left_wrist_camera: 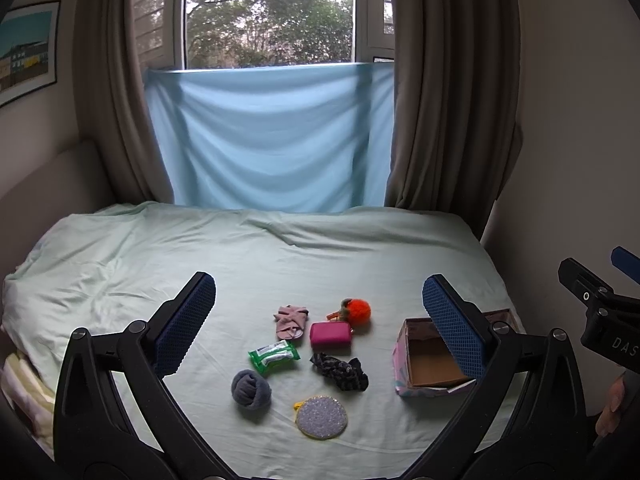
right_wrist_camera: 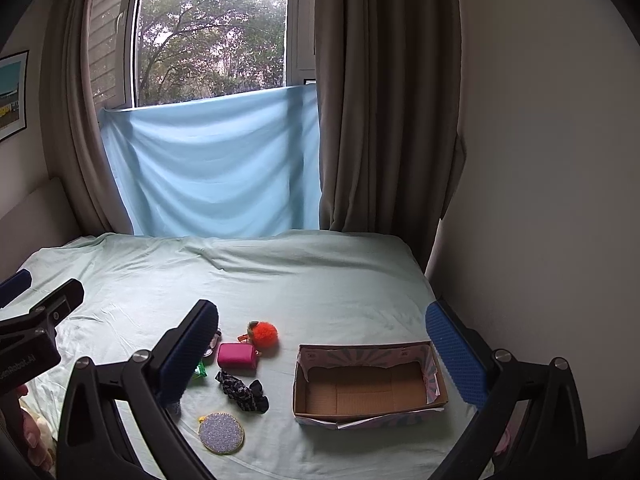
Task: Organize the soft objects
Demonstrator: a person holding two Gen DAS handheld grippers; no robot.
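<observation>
Several soft things lie on the pale green bed sheet (left_wrist_camera: 160, 264): a pink cloth piece (left_wrist_camera: 291, 321), an orange pompom (left_wrist_camera: 357, 309), a magenta pouch (left_wrist_camera: 330, 334), a green tissue pack (left_wrist_camera: 274, 355), a dark patterned scrunchie (left_wrist_camera: 340, 371), a grey sock ball (left_wrist_camera: 251, 389) and a round glittery pouch (left_wrist_camera: 321, 416). An empty open cardboard box (right_wrist_camera: 370, 390) stands to their right. My left gripper (left_wrist_camera: 318, 320) is open and empty above them. My right gripper (right_wrist_camera: 320, 354) is open and empty, held above the bed between the items and the box.
A blue cloth (left_wrist_camera: 272, 136) hangs under the window between brown curtains (left_wrist_camera: 448, 92). A wall (right_wrist_camera: 540, 200) runs along the bed's right side. The far half of the sheet is rumpled.
</observation>
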